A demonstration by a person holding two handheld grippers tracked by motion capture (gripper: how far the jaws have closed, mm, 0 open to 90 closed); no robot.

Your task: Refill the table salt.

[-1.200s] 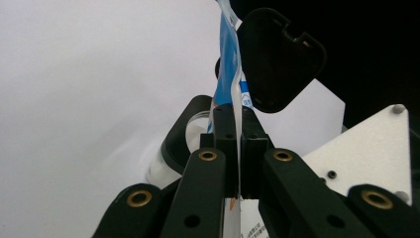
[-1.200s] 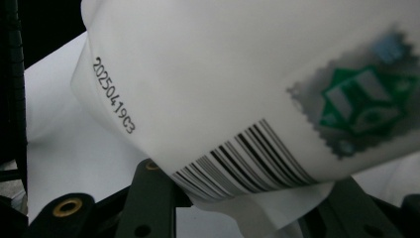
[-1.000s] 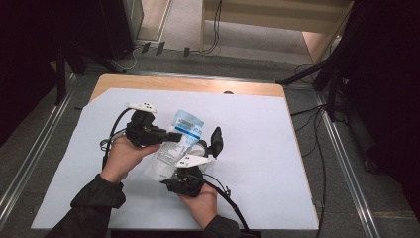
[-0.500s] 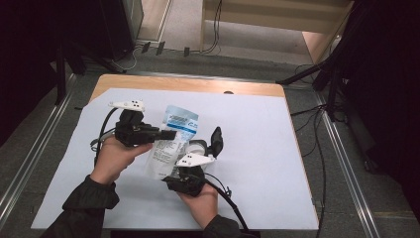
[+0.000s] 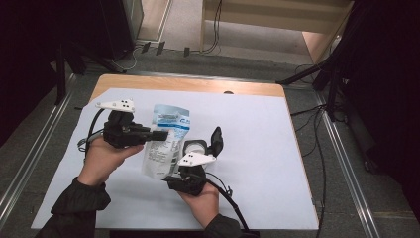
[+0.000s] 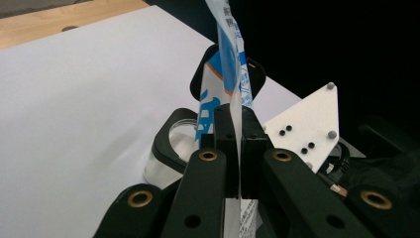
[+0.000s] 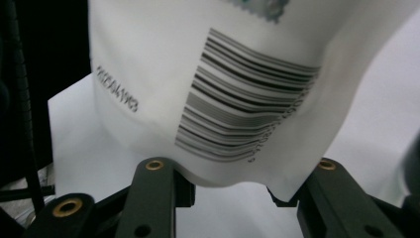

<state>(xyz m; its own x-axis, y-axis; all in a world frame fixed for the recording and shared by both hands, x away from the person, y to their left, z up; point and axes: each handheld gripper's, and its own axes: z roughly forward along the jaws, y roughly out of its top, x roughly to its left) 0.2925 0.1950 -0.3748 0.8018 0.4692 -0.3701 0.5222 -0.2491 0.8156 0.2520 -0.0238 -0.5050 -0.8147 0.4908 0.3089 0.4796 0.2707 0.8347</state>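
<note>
Your left gripper (image 5: 159, 134) clenches the pouch (image 5: 163, 144) by its edge; your right gripper's (image 5: 210, 144) jaws straddle its bottom, grip uncertain; it's lifted, unopened.

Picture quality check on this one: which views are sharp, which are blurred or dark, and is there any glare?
High view: evenly lit table, dark surroundings, pouch print soft. Left gripper view: the left gripper is sharp, background black at right. Right gripper view: the barcode is slightly blurred at close range, with no strong glare.

Your left gripper (image 5: 161, 135) raised at the left, jaws clamped together, pointing right, your right gripper (image 5: 195, 158) nearer, jaws partly spread, pointing far.
</note>
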